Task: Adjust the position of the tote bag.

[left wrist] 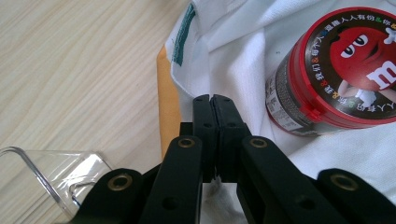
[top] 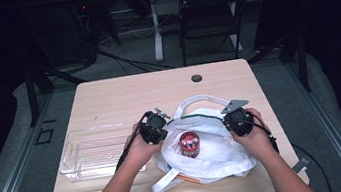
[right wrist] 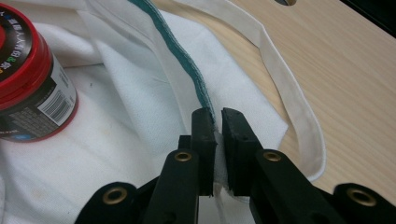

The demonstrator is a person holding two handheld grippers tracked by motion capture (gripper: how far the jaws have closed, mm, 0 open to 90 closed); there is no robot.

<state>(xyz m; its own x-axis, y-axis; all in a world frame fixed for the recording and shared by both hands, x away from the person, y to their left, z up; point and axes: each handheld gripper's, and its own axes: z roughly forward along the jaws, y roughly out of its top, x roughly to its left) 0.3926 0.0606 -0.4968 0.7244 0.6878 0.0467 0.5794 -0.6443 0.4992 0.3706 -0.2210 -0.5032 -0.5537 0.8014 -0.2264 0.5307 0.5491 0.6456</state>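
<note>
Pinching the green-trimmed rim of the white cloth tote bag (top: 217,157), the left tool (left wrist: 215,100) sits at nine o'clock of the bag's mouth, jaws clamped together on the fabric. At three o'clock, the right tool (right wrist: 217,114) nips the same rim, a fold of cloth caught between its nearly closed jaws. Between them a red-lidded round candy canister (top: 189,144) stands upright on the bag, on the pale wooden counter (top: 123,95). A clear plastic tray (top: 90,152) lies at the bag's nine o'clock.

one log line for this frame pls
left tool: shut on bag rim | right tool: shut on bag rim | white bag: mouth held open | red-lidded can: inside
</note>
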